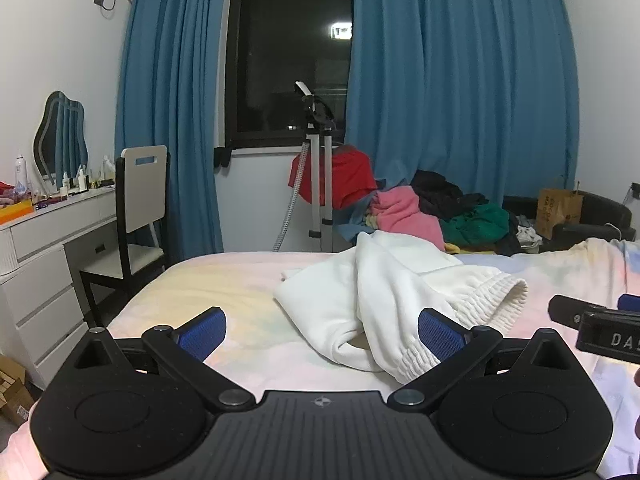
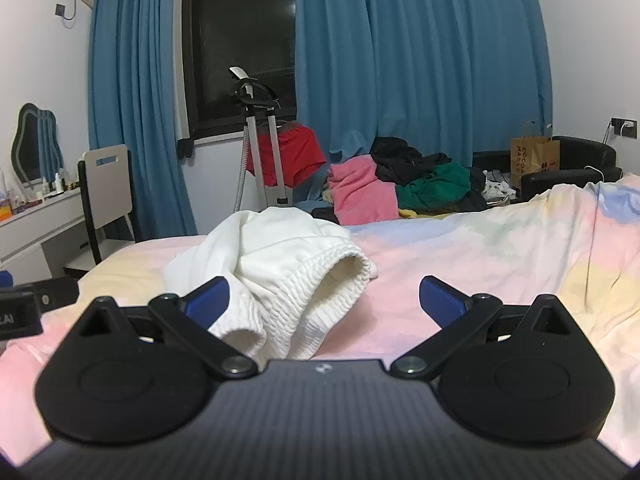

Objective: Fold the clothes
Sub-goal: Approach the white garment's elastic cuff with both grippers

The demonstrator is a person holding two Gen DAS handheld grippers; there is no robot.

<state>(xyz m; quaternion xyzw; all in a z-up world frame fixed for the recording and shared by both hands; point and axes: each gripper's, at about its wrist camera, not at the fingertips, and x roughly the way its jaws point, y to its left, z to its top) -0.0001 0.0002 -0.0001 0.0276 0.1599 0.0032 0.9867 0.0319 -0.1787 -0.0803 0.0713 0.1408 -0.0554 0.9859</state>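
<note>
I have both grippers spread wide, gripping nothing. The crumpled white sweatpants lie on the pastel bedspread, ahead of my left gripper, cuff against its right finger; my right gripper has them front-left.

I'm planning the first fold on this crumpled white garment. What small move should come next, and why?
Probably ease both grippers forward to the ribbed waistband and pinch its edge. The white garment lies bunched on the bed, and the left gripper and right gripper are both open, holding nothing.
</note>
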